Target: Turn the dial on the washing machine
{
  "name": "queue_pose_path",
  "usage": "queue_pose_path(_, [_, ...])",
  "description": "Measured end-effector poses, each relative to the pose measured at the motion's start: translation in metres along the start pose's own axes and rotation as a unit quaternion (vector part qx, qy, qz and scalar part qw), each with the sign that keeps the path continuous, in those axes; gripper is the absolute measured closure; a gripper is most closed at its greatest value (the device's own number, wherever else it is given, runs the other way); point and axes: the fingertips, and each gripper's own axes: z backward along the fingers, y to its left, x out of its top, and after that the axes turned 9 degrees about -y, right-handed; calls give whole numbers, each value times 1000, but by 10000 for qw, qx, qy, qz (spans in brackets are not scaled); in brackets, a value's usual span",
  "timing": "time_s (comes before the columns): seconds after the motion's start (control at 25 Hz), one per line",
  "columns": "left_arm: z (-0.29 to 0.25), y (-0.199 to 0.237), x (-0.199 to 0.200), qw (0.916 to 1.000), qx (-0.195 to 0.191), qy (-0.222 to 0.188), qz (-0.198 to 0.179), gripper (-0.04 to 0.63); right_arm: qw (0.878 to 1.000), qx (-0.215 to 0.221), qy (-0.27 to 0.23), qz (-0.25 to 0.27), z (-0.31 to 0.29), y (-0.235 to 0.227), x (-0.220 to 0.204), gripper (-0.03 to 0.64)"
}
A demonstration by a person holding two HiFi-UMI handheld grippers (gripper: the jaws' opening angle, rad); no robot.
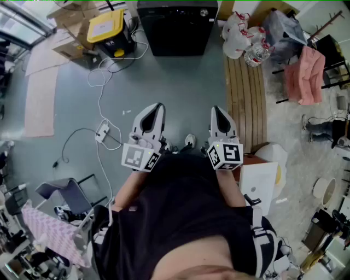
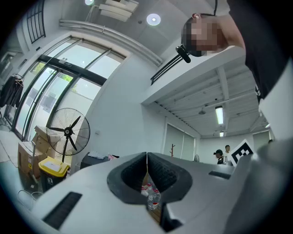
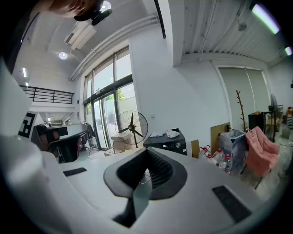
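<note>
The black washing machine (image 1: 178, 24) stands far ahead across the grey floor, its round dial (image 1: 203, 12) near the top right corner. The right gripper view shows the same machine (image 3: 166, 138) and dial (image 3: 176, 145) small and distant, with cloth lying on top. It also appears in the left gripper view as a dark washing machine (image 2: 96, 161) left of the jaws. I hold both grippers close to my body. My left gripper (image 1: 157, 108) is shut with nothing in it; its tips meet (image 2: 147, 155). My right gripper (image 1: 215, 110) is also shut and empty (image 3: 146, 151).
A yellow-lidded bin (image 1: 106, 27) and cardboard boxes stand left of the machine. White cables and a power strip (image 1: 102, 131) trail over the floor. A wooden bench (image 1: 246, 93), bagged water bottles (image 1: 240, 35) and a pink cloth (image 1: 309, 74) lie to the right. A standing fan (image 3: 132, 127) stands near the windows.
</note>
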Motion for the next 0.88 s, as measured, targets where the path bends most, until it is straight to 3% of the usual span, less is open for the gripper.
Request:
queue_pose_path(0.4, [0,11,4,10000,-15,32,80,571,10000,-26,-22,-21,-5,10,4,592])
queue_pose_path(0.56, [2,16,5,10000,-24,6,89,571,9986,32,-535,53,-4,17,23,589])
queue_pose_path(0.6, [3,18,5,9999,-17,12,101,571,9982,47,-593,64,-6,19,24,574])
queue_pose_path(0.68, [6,22,3,9999,-30,40,127,571,9989,96,-462,69,-11,25,17,430])
queue_pose_path(0.88, [17,32,6,9998,-131,56,153,571,9996,30,-277,109,-16,41,3,430])
